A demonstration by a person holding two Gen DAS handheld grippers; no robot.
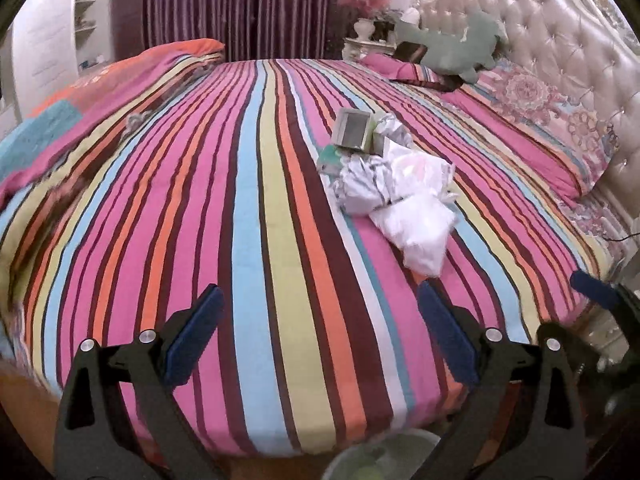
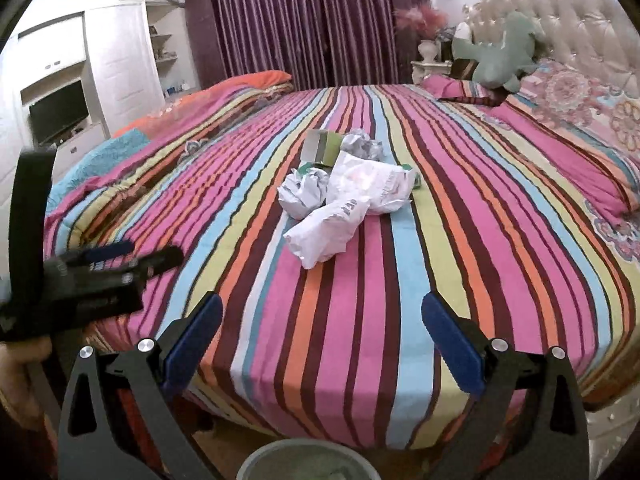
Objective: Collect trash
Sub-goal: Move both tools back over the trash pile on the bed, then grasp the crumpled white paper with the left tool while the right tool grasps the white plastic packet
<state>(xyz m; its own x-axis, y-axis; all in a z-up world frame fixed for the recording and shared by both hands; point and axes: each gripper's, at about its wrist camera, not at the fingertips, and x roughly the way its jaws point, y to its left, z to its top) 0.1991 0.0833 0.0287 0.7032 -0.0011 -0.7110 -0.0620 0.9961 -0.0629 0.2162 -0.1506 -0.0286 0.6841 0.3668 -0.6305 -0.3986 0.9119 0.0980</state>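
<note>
Bedroom setting: purple curtains (image 2: 312,20) at the far wall, a tufted headboard (image 1: 552,40) at the right, and a bed (image 2: 460,240) under a striped quilted cover filling both views.

Left gripper (image 1: 316,332): jaws spread wide, empty, blue pads facing each other over the near edge of the bed. Right gripper (image 2: 322,344): likewise apart and empty, held at the same edge. Both appear poised for a first reach, with nothing yet collected.

Bin (image 2: 304,460): a pale round rim directly below the grippers at the foot of the bed, presumably set there so pieces can be dropped straight down.

Trash pile (image 2: 344,196): mid-bed, well apart from both grippers. It consists of crumpled white paper balls, a soft creased plastic bag (image 2: 324,232) nearest the grippers, and a small green-and-white carton (image 2: 320,146) at the far side. All are light and deformable; the carton alone is rigid.

Green plush toy (image 1: 452,48): leaning at the headboard, judged not trash.
</note>
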